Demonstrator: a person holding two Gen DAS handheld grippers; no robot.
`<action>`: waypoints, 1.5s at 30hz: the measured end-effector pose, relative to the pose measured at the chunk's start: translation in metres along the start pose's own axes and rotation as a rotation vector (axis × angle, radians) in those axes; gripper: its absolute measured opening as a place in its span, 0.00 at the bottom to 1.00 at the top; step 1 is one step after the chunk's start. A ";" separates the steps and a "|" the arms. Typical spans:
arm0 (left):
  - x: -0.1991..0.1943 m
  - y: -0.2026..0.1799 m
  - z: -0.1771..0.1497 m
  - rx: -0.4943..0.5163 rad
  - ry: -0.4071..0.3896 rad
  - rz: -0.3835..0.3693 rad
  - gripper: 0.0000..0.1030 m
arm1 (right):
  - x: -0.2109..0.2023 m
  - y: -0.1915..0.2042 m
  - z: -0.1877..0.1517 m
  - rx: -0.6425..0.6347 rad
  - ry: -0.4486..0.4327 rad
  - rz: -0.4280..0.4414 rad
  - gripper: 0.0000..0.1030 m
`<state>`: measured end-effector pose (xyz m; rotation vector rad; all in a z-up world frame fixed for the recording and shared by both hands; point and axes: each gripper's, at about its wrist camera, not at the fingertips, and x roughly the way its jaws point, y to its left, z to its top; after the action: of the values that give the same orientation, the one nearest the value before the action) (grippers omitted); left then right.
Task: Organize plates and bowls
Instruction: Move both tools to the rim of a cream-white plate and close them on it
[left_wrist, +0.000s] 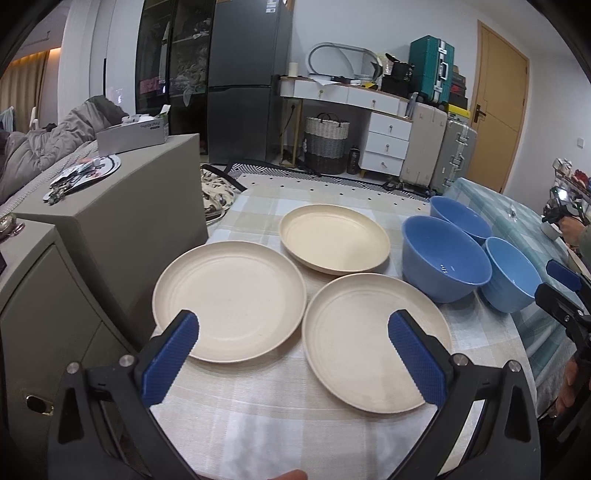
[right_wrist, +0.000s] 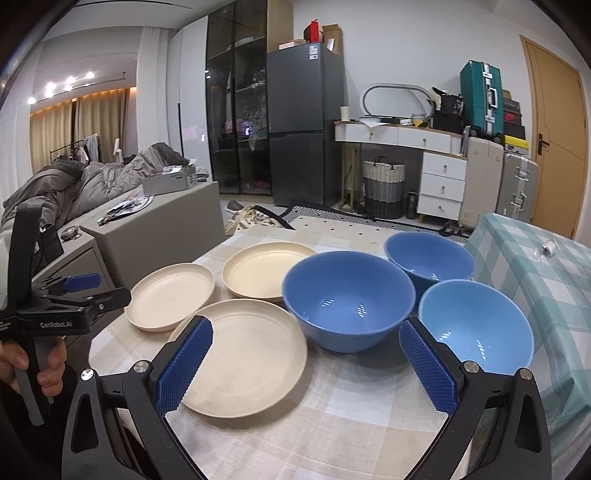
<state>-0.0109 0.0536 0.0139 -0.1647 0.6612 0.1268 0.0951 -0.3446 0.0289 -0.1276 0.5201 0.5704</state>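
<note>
Three cream plates and three blue bowls sit apart on the checked cloth of the worktop (right_wrist: 332, 417), none stacked yet. The left gripper (left_wrist: 293, 354) hangs with its fingers (left_wrist: 173, 354) spread wide and holding nothing, straddling the gap between the left plate (left_wrist: 229, 299) and the near plate (left_wrist: 373, 339). The right gripper (right_wrist: 304, 363) is likewise released and empty, aimed between the near plate and the big bowl (right_wrist: 349, 302). The far plate (left_wrist: 334, 238) lies behind the two others, its near rim just at the near plate's far edge, so lifting either one carelessly could nudge the other. The plates look thin, smooth and shallow; a pinch on a low rim will likely be weak, and a plate could tilt, slip out and clatter onto its neighbour. The left plate sits close to the worktop's left edge, beside the grey cabinet (left_wrist: 110, 221), so a push instead of a clean lift might slide it off. The big bowl, the back bowl (right_wrist: 430, 258) and the pale bowl (right_wrist: 476, 321) stand nearly touching; a finger going down between them may knock one aside, and the pale bowl is near the cloth's right edge. The cloth itself may bunch and drag everything if a finger catches it. With both grippers working close together over the middle, they could also bump each other.
</note>
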 end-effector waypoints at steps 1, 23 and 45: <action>0.002 0.004 0.002 -0.002 0.012 -0.001 1.00 | 0.002 0.002 0.003 -0.001 0.009 0.007 1.00; 0.002 0.072 0.028 -0.057 -0.005 0.062 0.99 | 0.052 0.064 0.073 -0.075 0.022 0.145 1.00; 0.062 0.121 0.040 -0.047 0.109 0.066 0.87 | 0.164 0.127 0.088 -0.085 0.167 0.191 0.84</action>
<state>0.0409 0.1839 -0.0071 -0.1956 0.7731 0.1981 0.1812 -0.1363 0.0263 -0.2092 0.6745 0.7735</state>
